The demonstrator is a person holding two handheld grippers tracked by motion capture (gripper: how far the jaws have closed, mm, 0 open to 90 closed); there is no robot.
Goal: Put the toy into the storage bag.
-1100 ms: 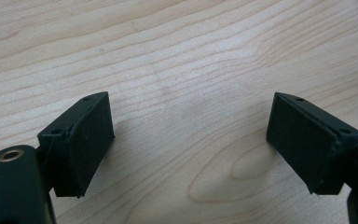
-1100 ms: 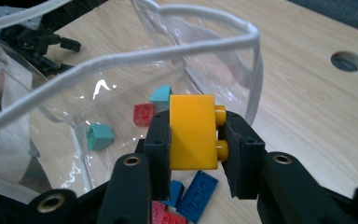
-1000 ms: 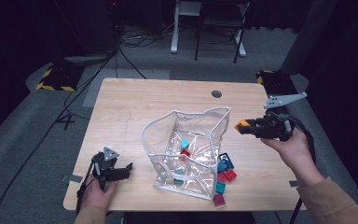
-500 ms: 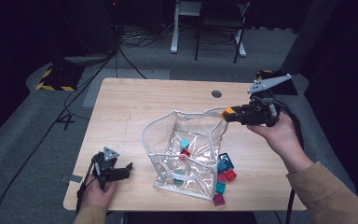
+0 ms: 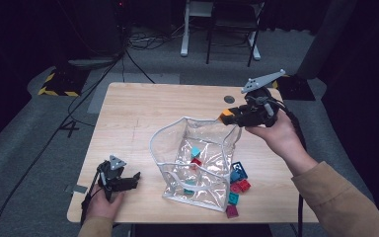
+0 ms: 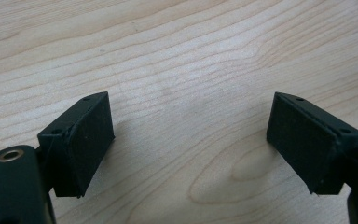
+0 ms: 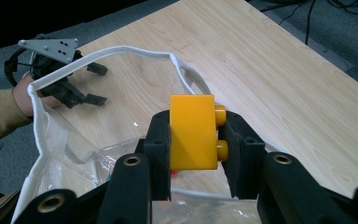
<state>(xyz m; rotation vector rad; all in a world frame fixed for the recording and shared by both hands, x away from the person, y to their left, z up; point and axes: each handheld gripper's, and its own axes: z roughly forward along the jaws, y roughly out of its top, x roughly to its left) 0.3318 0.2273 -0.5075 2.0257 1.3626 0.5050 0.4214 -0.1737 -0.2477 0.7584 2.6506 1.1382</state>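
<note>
A yellow brick (image 7: 192,131) is clamped between the black jaws of my right gripper (image 7: 196,140), which is shut on it. In the high view that gripper (image 5: 233,115) hangs over the far right rim of a clear plastic bag (image 5: 197,163) with a white edge, the yellow brick (image 5: 225,116) at its tip. The bag (image 7: 56,140) stands open on the table and holds a few coloured bricks (image 5: 195,153). My left gripper (image 5: 128,180) rests near the table's front left corner, and its jaws (image 6: 191,149) stand wide open over bare wood.
Several loose bricks (image 5: 238,181) in blue, red and teal lie on the wooden table (image 5: 143,113) right of the bag. A round hole (image 5: 229,99) sits in the far right of the tabletop. Cables run over the floor beyond the table.
My right gripper has carried the yellow brick leftward and a little up, from the table's right edge to above the bag's rim. The left gripper has stayed put.
</note>
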